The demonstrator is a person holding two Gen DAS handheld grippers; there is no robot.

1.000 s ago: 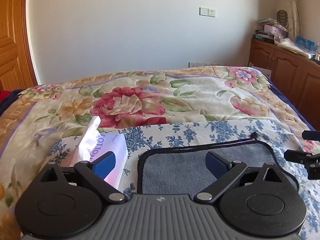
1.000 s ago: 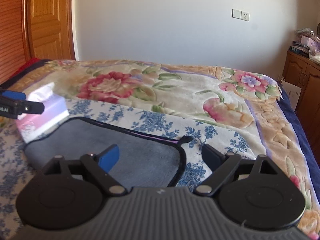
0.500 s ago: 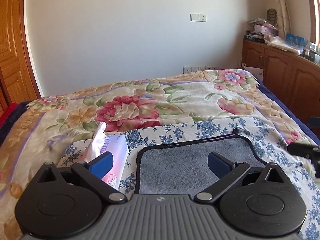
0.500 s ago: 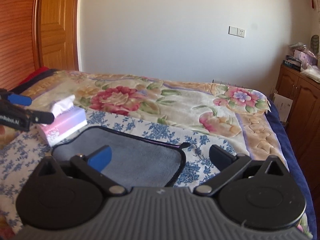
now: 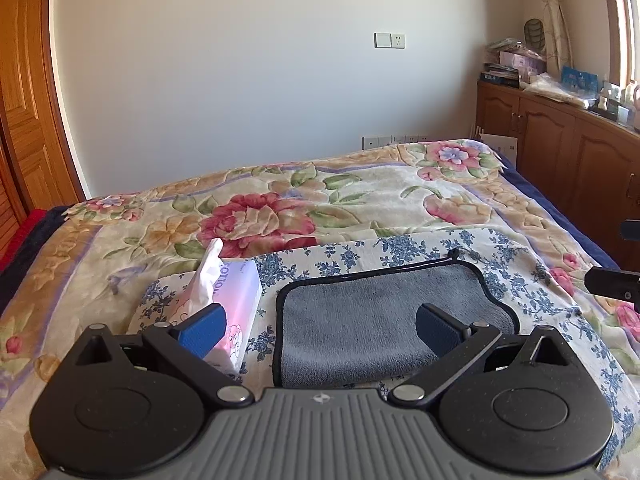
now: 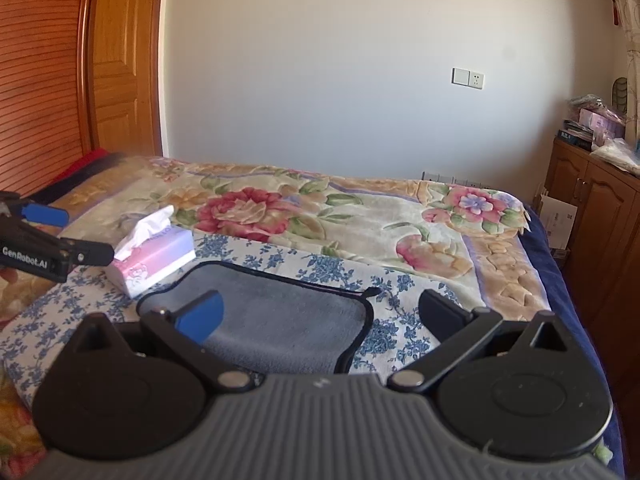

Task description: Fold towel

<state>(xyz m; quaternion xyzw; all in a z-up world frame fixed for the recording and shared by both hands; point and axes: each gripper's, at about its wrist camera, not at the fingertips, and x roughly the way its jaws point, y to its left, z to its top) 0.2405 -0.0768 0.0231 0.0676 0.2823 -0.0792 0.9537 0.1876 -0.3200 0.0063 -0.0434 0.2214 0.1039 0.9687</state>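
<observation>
We see the towel (image 5: 384, 320) lying flat on a blue-flowered cloth (image 5: 400, 248) spread over the floral blanket (image 5: 280, 200) of the bed. It is a grey, plush towel with a dark bound edge and a small hanging loop (image 5: 454, 254) at its far right corner. We judge it light, soft and limp: it will sag and drape as soon as one side is lifted, and the pile may cling a little to the cloth under it. The bound edge looks like the firmest place to pinch, so we would take the two near corners, or the two corners of one short side, and carry them over to the opposite edge.

Our left gripper (image 5: 320, 322) hovers above the near left part of the towel with its fingers spread wide and nothing between them. Our right gripper (image 6: 322, 312) hangs over the near right corner, likewise spread and empty. Neither touches the fabric, as far as we can tell.

A tissue box (image 5: 236, 300) with a tissue pulled up stands just beside the left edge of the towel, close enough that a sweeping left gripper could knock it. The flowered cloth underneath could get pinched along with the towel. A wooden cabinet (image 5: 560, 152) stands well apart on the right.
</observation>
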